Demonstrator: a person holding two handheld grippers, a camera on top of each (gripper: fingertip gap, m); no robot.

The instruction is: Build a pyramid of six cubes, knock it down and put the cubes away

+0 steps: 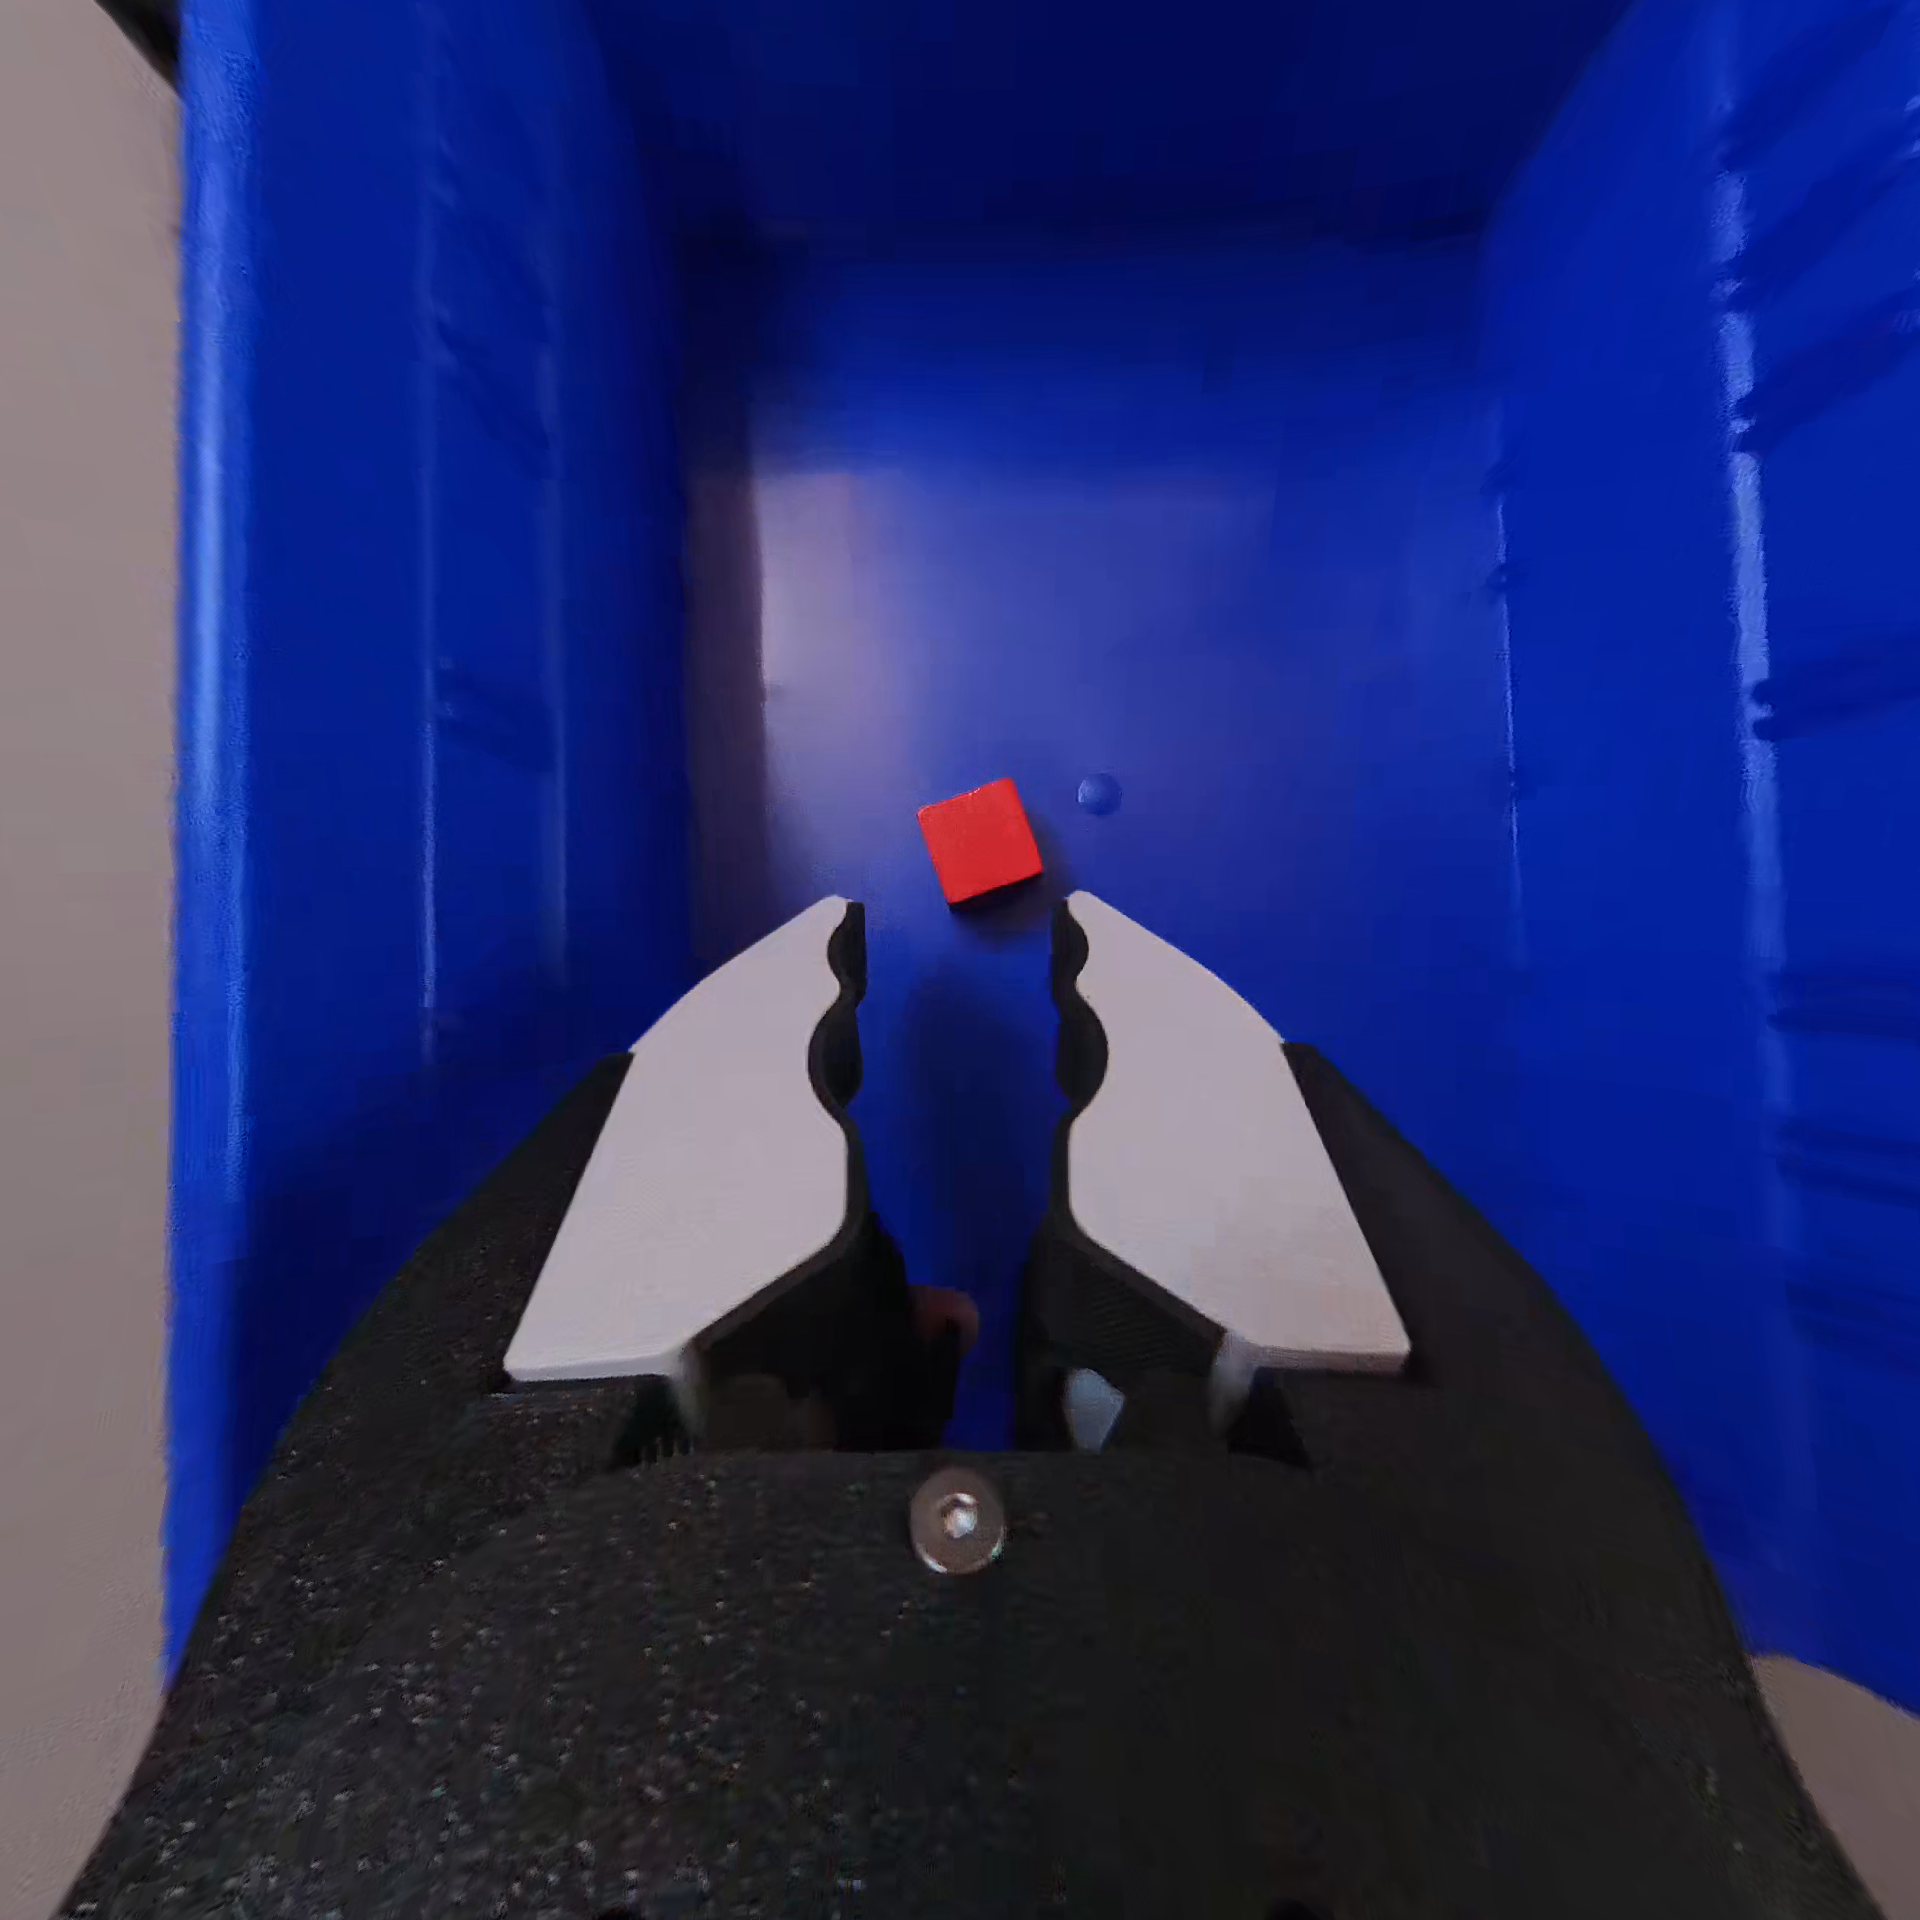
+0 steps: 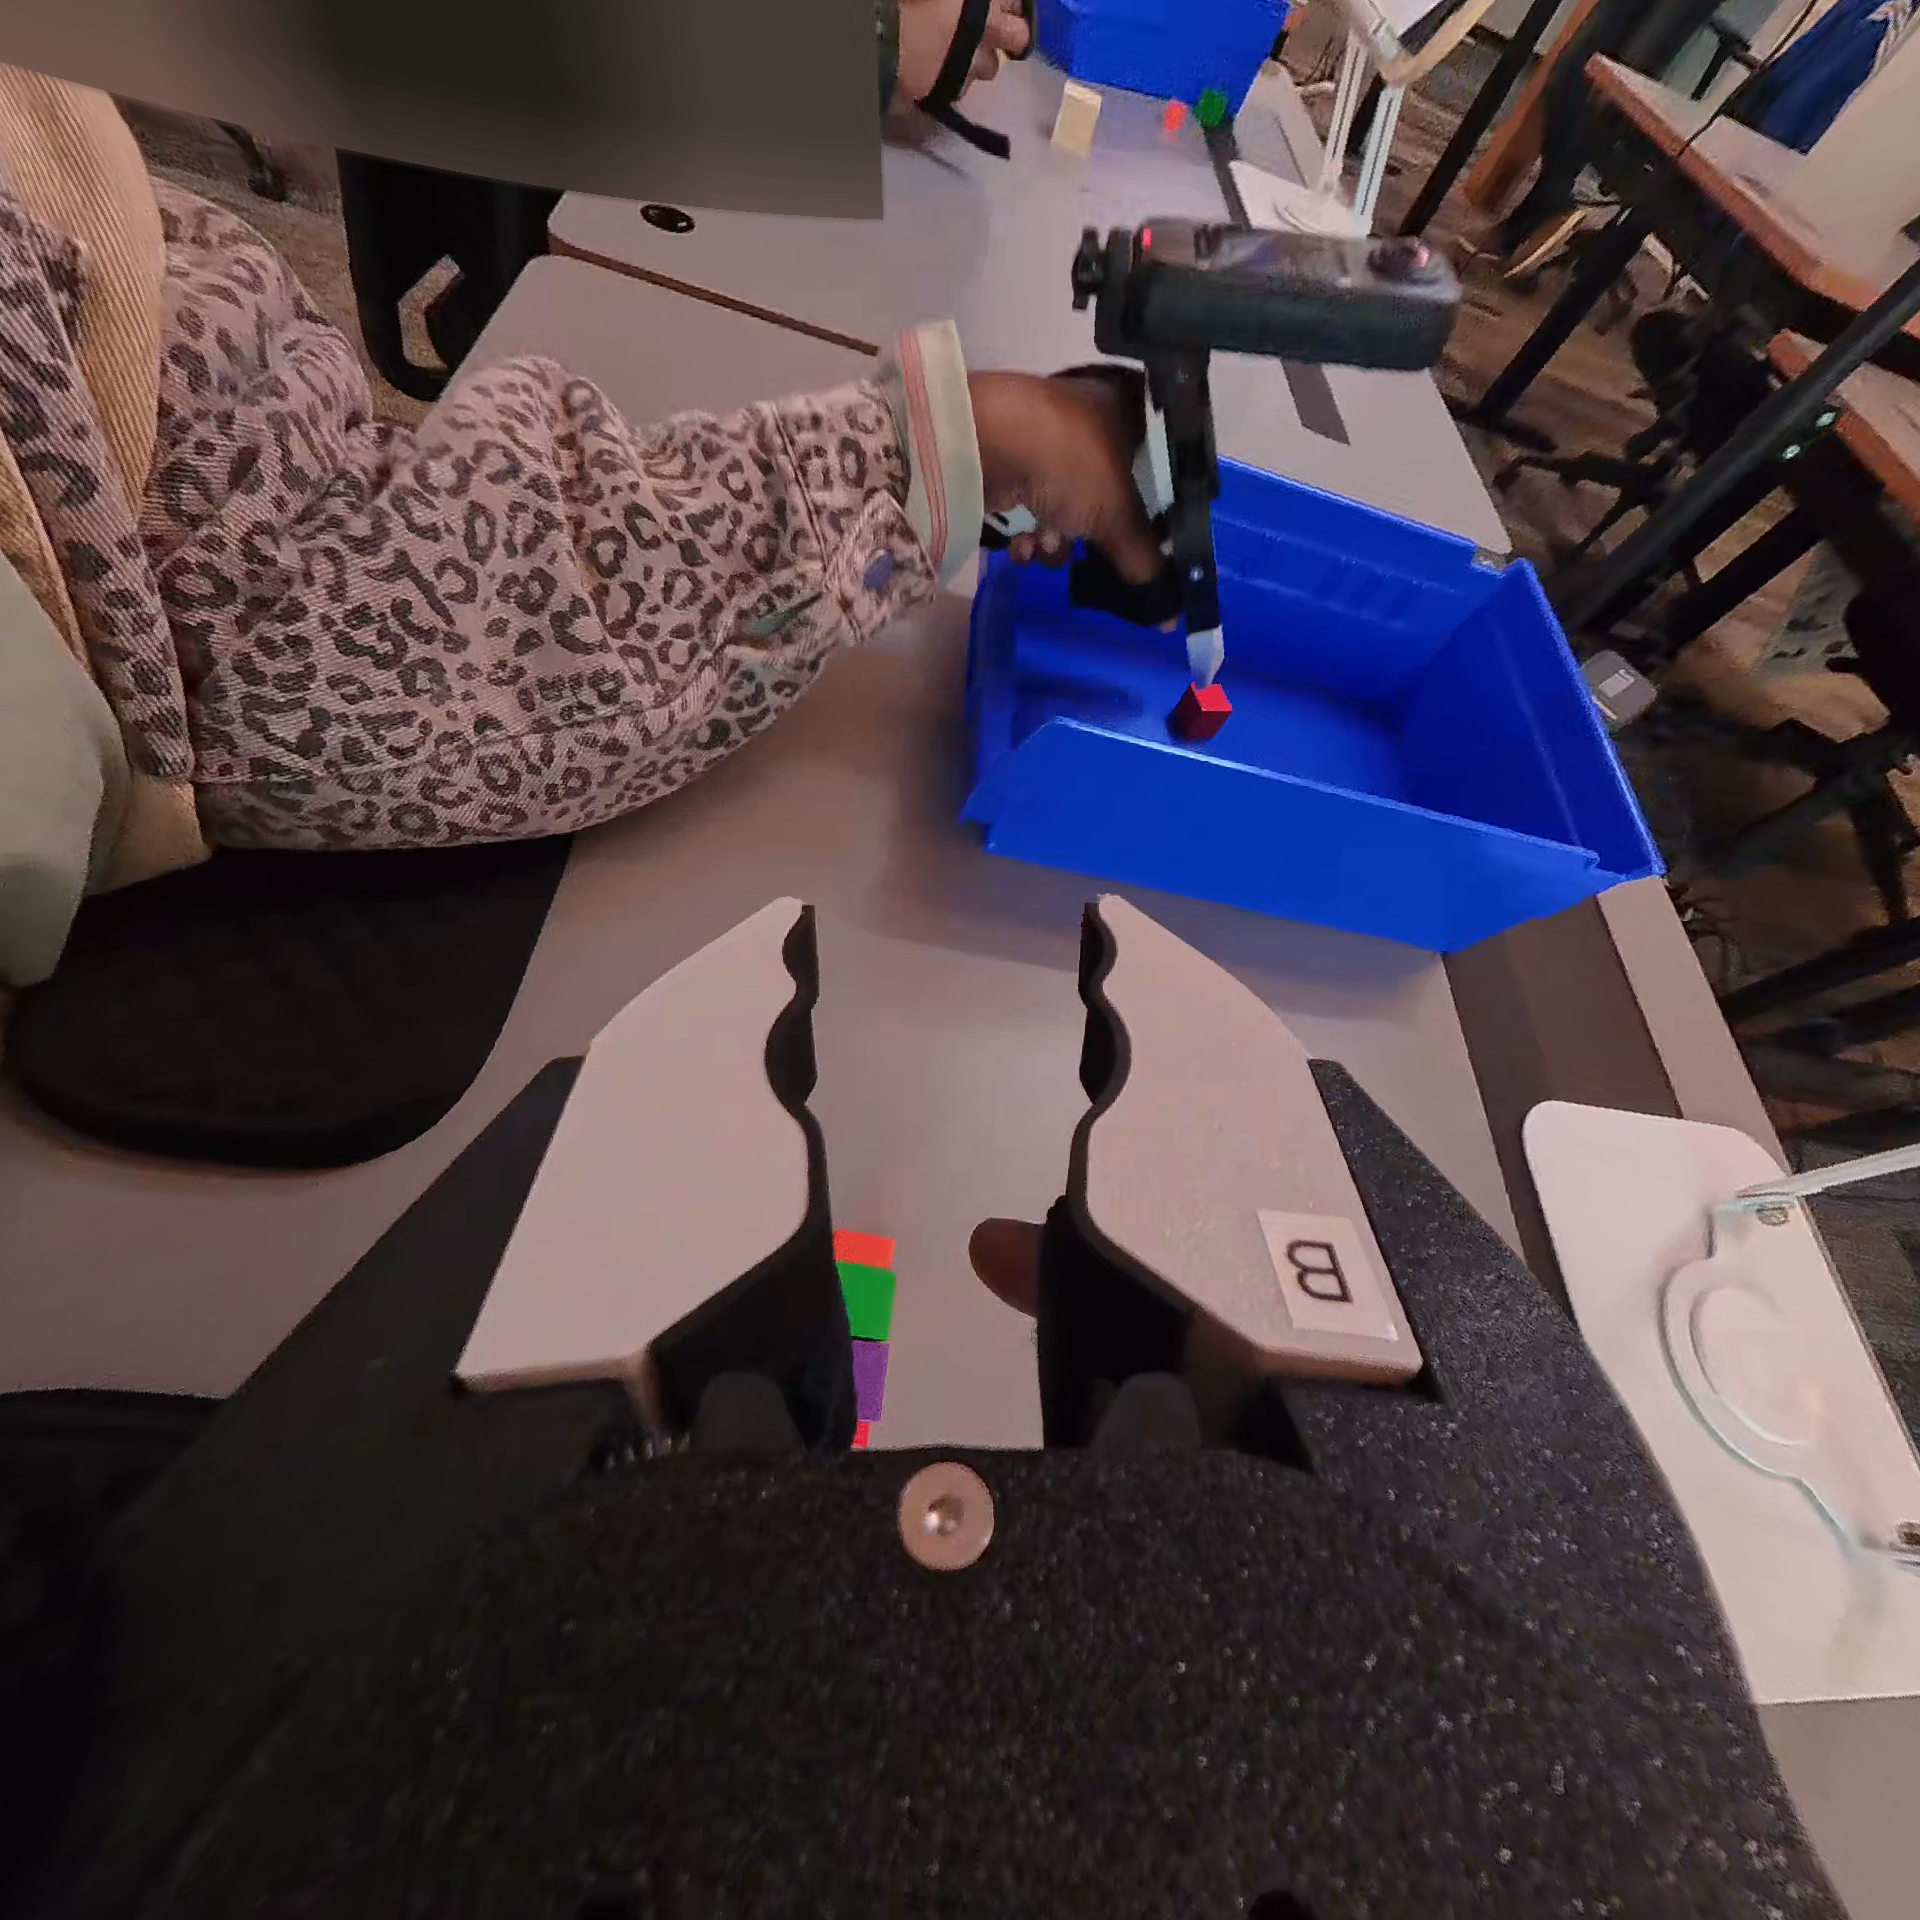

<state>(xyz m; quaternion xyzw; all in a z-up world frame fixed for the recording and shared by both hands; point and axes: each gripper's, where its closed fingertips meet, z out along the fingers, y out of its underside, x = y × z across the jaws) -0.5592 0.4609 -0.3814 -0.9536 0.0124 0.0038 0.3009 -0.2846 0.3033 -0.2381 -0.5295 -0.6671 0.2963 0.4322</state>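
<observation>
Bin: red cube (image 1: 979,840) lies alone on blue bin (image 1: 416,623) floor.
Left gripper (image 1: 958,902): jaws apart, empty, just above it.
Right gripper (image 2: 948,906): wide, empty.
Remaining: stacked cubes (image 2: 864,1299) on near table (image 2: 727,831), probably unstored.

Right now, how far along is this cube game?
It looks like clean-up has begun. One red cube already lies on the floor of the blue bin, just beyond the open left gripper. The right gripper is open and holds nothing. Still left: at least the orange, green and purple cubes on the table under it.
</observation>
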